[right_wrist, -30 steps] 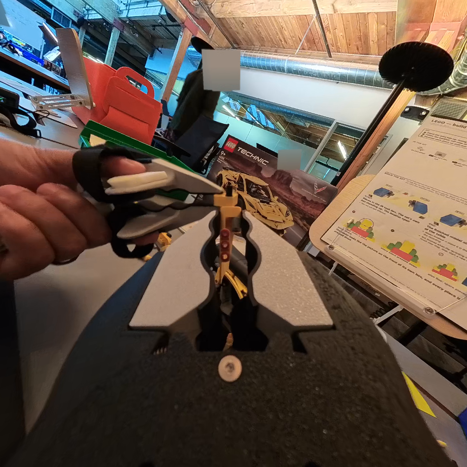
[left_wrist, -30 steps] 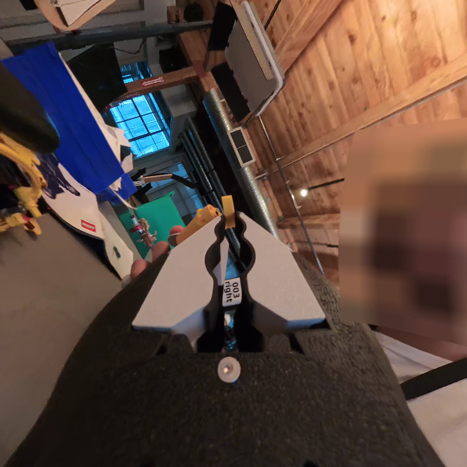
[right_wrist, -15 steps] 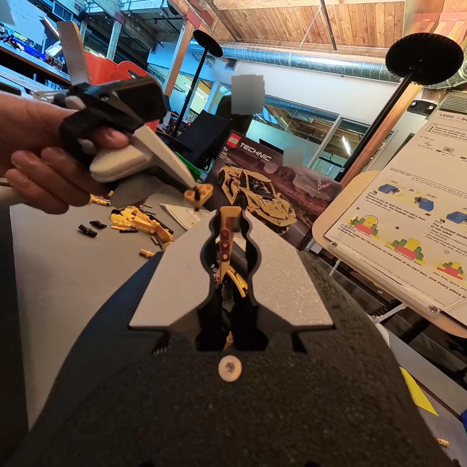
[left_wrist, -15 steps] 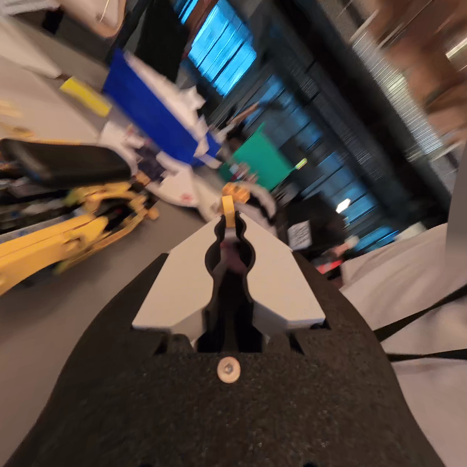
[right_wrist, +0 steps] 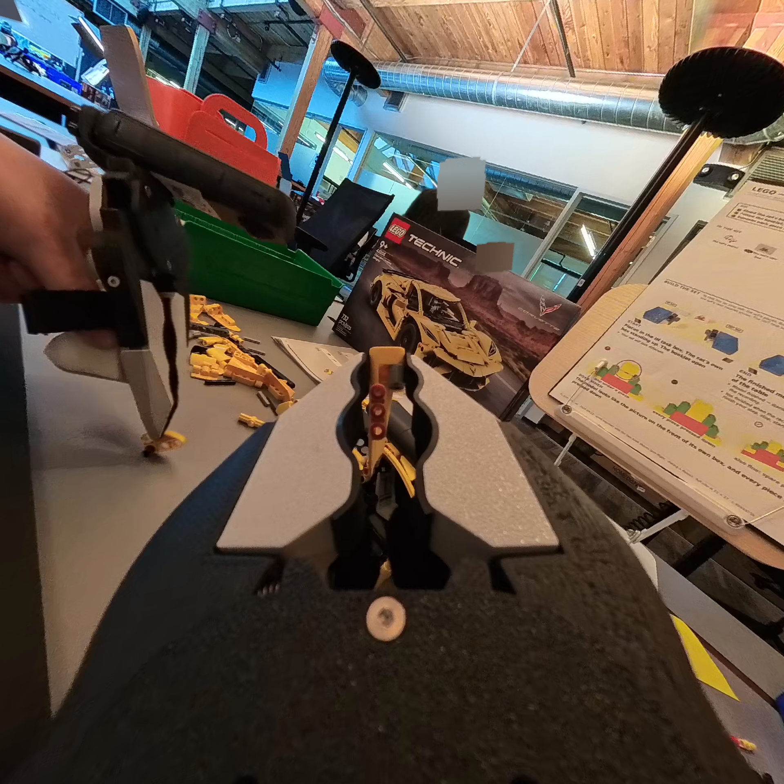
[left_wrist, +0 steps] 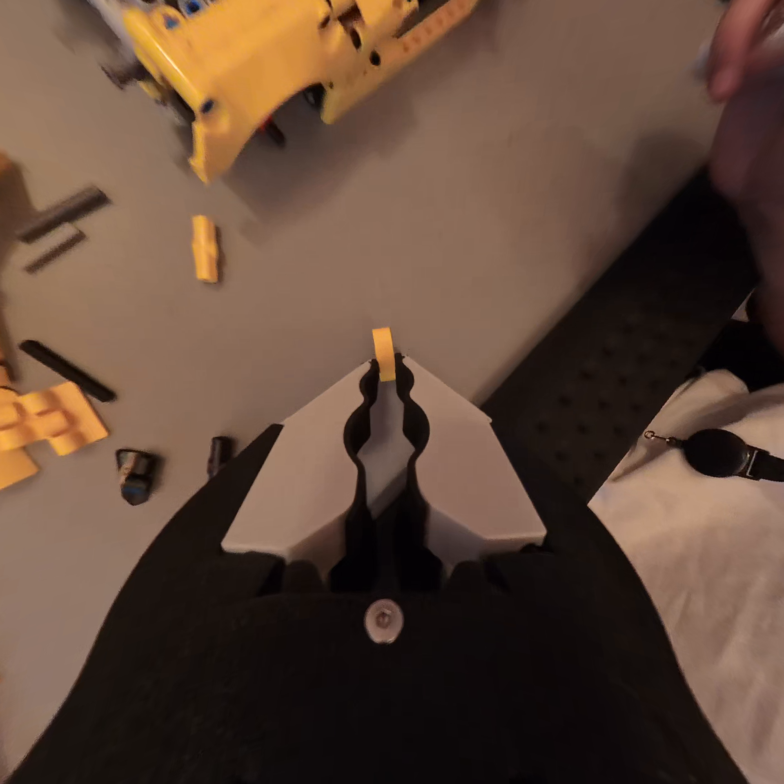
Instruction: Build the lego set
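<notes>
While the left gripper [left_wrist: 385, 360] points down at the grey worktop [left_wrist: 382, 254], its fingers pinch a small yellow ring piece [left_wrist: 384, 354] by the rim at the very tips. Light, rigid and slick, it would likely slip unless held across its flat faces. Right gripper [right_wrist: 387, 360] fingers clamp a yellow Technic sub-assembly [right_wrist: 379, 407] on its stiff beam. Farther off lie loose yellow parts [right_wrist: 237, 365] and the set box [right_wrist: 449, 314].
</notes>
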`<state>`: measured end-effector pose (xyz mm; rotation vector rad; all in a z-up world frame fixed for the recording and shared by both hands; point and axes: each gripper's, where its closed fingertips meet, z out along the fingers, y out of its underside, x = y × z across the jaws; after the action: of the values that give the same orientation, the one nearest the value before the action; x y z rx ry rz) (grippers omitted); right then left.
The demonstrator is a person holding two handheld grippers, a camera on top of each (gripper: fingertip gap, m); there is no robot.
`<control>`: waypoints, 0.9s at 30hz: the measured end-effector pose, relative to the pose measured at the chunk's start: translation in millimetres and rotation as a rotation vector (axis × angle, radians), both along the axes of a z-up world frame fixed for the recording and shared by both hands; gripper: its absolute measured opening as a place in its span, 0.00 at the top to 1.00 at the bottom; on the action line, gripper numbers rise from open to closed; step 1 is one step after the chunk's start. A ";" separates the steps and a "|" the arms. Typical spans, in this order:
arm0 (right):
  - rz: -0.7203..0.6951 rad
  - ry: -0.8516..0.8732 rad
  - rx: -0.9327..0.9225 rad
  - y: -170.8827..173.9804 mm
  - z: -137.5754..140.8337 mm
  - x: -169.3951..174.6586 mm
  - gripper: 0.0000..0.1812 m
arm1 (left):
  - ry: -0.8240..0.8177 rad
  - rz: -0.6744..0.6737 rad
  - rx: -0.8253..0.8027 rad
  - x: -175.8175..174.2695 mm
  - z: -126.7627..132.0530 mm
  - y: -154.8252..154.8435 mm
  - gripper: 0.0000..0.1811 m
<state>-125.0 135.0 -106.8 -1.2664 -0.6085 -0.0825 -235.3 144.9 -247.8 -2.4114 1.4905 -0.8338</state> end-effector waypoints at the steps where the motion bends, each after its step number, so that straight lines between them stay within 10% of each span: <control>1: 0.001 0.000 -0.002 0.1 -0.4 0.0 0.92 | 0.002 0.000 -0.002 0.3 -0.8 -1.4 0.96; 14: 0.007 -0.008 -0.016 1.2 -3.3 -0.5 0.92 | -0.227 -0.023 -0.235 23.6 17.9 -47.3 0.82; 27: 0.011 -0.025 -0.029 2.4 -7.1 -2.4 0.92 | -0.151 -0.328 0.275 14.0 -7.1 -31.9 0.86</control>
<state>-127.4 137.4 -113.9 -1.2920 -0.6406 -0.0806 -221.2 112.9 -254.9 -1.8977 1.8308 -0.7887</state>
